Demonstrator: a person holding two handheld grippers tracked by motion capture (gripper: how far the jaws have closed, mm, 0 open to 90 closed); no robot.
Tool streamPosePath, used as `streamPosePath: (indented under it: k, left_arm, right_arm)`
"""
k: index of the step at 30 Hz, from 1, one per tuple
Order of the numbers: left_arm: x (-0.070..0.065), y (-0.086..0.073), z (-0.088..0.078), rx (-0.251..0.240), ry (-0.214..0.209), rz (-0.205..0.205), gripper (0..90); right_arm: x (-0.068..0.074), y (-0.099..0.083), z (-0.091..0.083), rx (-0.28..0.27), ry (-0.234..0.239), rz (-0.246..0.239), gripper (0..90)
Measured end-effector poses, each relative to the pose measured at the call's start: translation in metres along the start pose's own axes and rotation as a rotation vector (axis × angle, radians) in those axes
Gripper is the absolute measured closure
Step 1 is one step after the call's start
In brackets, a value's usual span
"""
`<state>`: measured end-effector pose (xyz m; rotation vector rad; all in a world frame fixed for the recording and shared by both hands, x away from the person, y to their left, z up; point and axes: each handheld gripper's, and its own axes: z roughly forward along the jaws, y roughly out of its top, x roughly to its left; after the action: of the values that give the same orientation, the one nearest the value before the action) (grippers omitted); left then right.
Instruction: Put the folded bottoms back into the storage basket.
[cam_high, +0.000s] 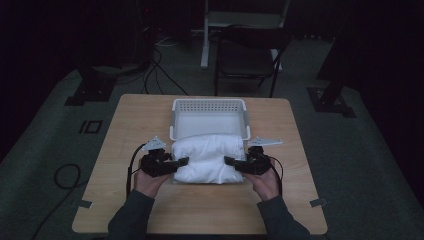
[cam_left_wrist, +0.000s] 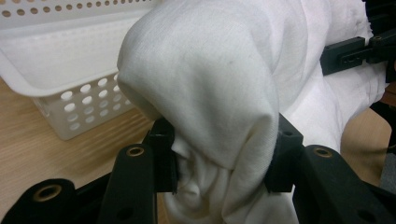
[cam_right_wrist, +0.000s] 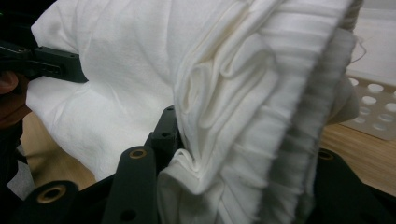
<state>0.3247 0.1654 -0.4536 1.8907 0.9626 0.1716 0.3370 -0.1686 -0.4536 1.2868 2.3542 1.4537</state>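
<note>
A folded white garment (cam_high: 207, 157) lies on the wooden table (cam_high: 200, 210) just in front of a white perforated basket (cam_high: 209, 117), its far edge reaching up to the basket's near rim. My left gripper (cam_high: 181, 162) is shut on the garment's left end; in the left gripper view the bunched cloth (cam_left_wrist: 210, 102) is pinched between both jaws of the left gripper (cam_left_wrist: 224, 165). My right gripper (cam_high: 231, 161) is shut on the right end, where folded layers with a ribbed hem (cam_right_wrist: 261, 116) sit between its jaws, one of them hidden by cloth.
The basket (cam_left_wrist: 70, 100) stands at the table's far middle and looks empty inside. A dark chair (cam_high: 247, 55) and cables (cam_high: 160, 70) are on the floor beyond the table. Bare tabletop lies to the left, to the right and in front of the garment.
</note>
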Motion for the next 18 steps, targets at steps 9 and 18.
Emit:
streamPosePath:
  k: [9, 18]
  left_arm:
    - [0.001, 0.007, 0.001, -0.008, 0.003, 0.005, 56.0]
    - [0.001, 0.012, 0.003, -0.013, 0.004, 0.006, 56.1]
  right_arm:
    - [-0.002, 0.006, -0.002, -0.011, -0.006, -0.005, 56.2]
    - [-0.004, 0.010, -0.003, -0.013, -0.015, -0.005, 56.2]
